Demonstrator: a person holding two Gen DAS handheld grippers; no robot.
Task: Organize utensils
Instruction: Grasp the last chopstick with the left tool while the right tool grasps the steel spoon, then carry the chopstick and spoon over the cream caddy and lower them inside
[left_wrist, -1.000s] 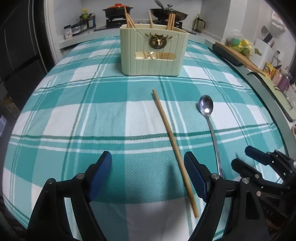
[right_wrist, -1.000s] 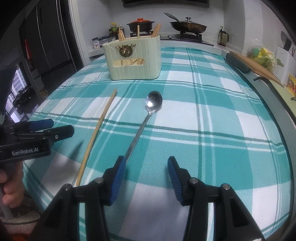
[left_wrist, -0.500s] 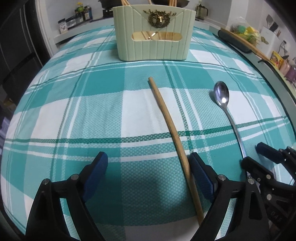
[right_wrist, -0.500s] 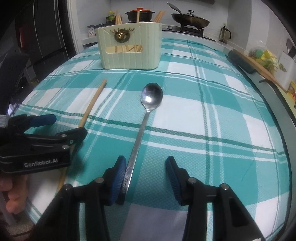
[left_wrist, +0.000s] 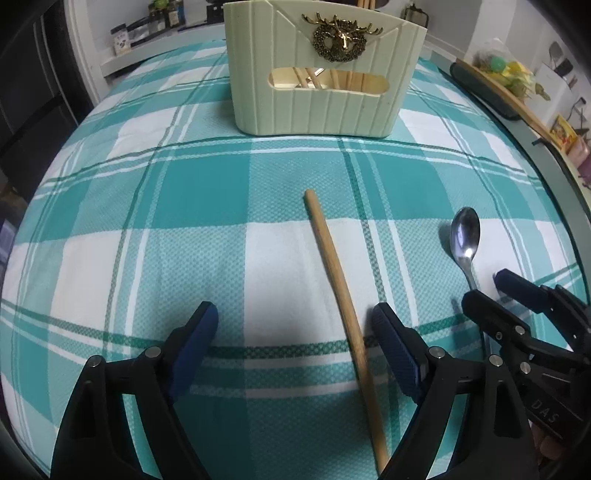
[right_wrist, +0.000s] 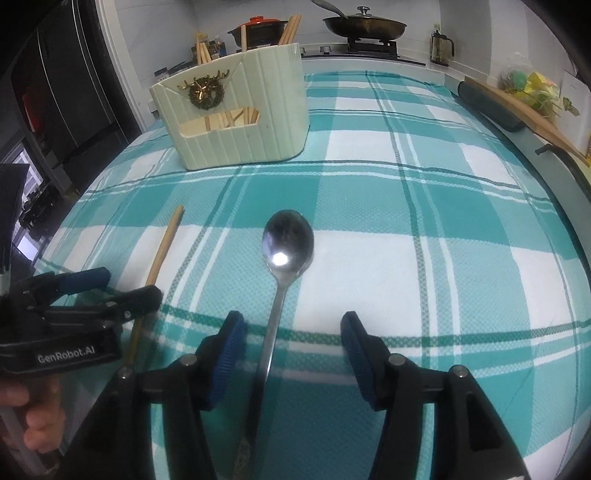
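A single wooden chopstick (left_wrist: 336, 280) lies on the teal plaid tablecloth; it also shows in the right wrist view (right_wrist: 162, 251). My left gripper (left_wrist: 295, 343) is open, low over the cloth, with the chopstick between its fingers close to the right one (left_wrist: 395, 350). A steel spoon (right_wrist: 284, 258) lies to the right, bowl pointing away; it also shows in the left wrist view (left_wrist: 464, 240). My right gripper (right_wrist: 291, 350) is open and straddles the spoon's handle. A cream utensil holder (left_wrist: 325, 70) with a gold deer emblem stands behind and holds several chopsticks; it also shows in the right wrist view (right_wrist: 236, 114).
A stove with a red pot (right_wrist: 258, 31) and a black pan (right_wrist: 364, 26) lies beyond the table. A wooden board (right_wrist: 528, 110) and a dark roll (right_wrist: 487, 107) lie along the right edge. Dark cabinets (right_wrist: 62, 92) stand at the left.
Both grippers have moved forward and down. The chopstick now lies between my left fingers and the spoon handle between my right fingers. The holder looms nearer.
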